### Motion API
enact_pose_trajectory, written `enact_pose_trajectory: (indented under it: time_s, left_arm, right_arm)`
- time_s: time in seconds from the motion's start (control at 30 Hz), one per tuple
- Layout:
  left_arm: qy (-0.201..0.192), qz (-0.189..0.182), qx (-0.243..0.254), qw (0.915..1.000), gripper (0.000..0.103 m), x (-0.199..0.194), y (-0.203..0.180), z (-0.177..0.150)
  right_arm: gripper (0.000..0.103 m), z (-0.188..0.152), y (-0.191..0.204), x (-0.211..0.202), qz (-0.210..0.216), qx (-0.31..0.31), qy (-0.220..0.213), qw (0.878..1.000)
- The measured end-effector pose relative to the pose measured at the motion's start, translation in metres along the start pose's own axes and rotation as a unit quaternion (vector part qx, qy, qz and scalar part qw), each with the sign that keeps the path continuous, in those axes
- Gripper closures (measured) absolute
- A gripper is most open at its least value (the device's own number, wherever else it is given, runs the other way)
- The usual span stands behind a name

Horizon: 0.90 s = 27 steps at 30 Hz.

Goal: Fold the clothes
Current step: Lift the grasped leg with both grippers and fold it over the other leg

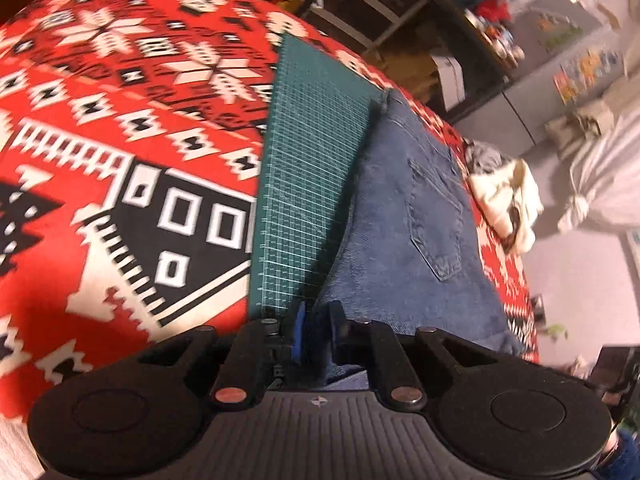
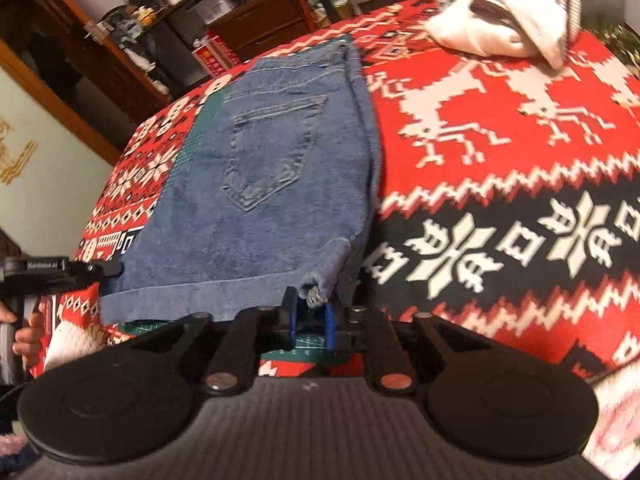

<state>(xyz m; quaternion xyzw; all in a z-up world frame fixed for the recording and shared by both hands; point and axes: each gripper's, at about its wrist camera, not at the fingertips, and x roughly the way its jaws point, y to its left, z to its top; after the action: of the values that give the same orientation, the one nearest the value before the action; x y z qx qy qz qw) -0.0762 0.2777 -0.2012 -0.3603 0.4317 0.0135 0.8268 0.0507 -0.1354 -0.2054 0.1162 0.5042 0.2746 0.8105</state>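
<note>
Just above both wrist cams, the denim shorts (image 2: 256,184) lie on the green cutting mat (image 1: 304,184), running lengthwise away. Left gripper (image 1: 318,334) pinches the hem; right gripper (image 2: 310,322) sits parted, nothing held, at the frayed corner.

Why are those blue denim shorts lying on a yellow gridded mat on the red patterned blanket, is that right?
Not quite: the gridded mat under the blue denim shorts is green, not yellow, as the left wrist view shows. It does lie on the red patterned blanket.
</note>
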Motion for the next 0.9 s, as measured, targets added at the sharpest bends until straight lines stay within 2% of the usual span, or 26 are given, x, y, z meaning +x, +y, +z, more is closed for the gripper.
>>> enact_pose_trajectory:
  time_s: [0.07,0.2,0.37,0.47,0.5,0.53,0.6,0.7,0.8,0.9]
  left_arm:
    - [-0.008,-0.006,-0.009,0.9999,0.087,-0.008,0.004,0.000]
    - [-0.002,-0.015,-0.011,0.9998,0.069,-0.023,0.007,-0.005]
    - [0.030,-0.026,0.002,0.9992,0.067,-0.020,0.000,-0.017]
    - [0.048,-0.024,0.013,0.9985,0.071,-0.009,-0.005,-0.023]
    - [0.053,-0.022,0.017,0.9982,0.088,-0.006,-0.007,-0.024]
    - [0.056,-0.020,0.021,0.9980,0.094,-0.003,-0.009,-0.025]
    - [0.057,-0.012,0.028,0.9979,0.095,-0.005,-0.015,-0.023]
    - [0.043,-0.035,0.020,0.9983,0.095,-0.020,-0.021,-0.016]
    - [0.013,-0.076,-0.023,0.9968,0.095,-0.032,-0.019,-0.005]
    - [-0.024,-0.114,-0.080,0.9899,0.096,-0.036,-0.011,0.004]
  right_arm:
    - [0.078,0.000,-0.008,-0.007,0.002,0.013,-0.006,1.000]
    - [0.073,-0.001,-0.019,-0.019,0.001,0.030,-0.022,0.999]
    - [0.067,0.003,-0.029,-0.027,0.007,0.045,-0.043,0.998]
    - [0.068,0.006,-0.030,-0.023,0.015,0.046,-0.041,0.998]
    - [0.080,0.007,-0.028,-0.020,0.013,0.041,-0.036,0.998]
    - [0.092,0.008,-0.026,-0.017,0.011,0.032,-0.029,0.999]
    - [0.095,0.010,-0.019,-0.016,0.006,0.015,-0.026,1.000]
    - [0.095,0.016,-0.013,-0.024,0.028,0.019,-0.043,0.998]
    - [0.096,0.025,-0.014,-0.028,0.059,0.051,-0.063,0.995]
    - [0.096,0.033,-0.016,-0.027,0.088,0.084,-0.082,0.989]
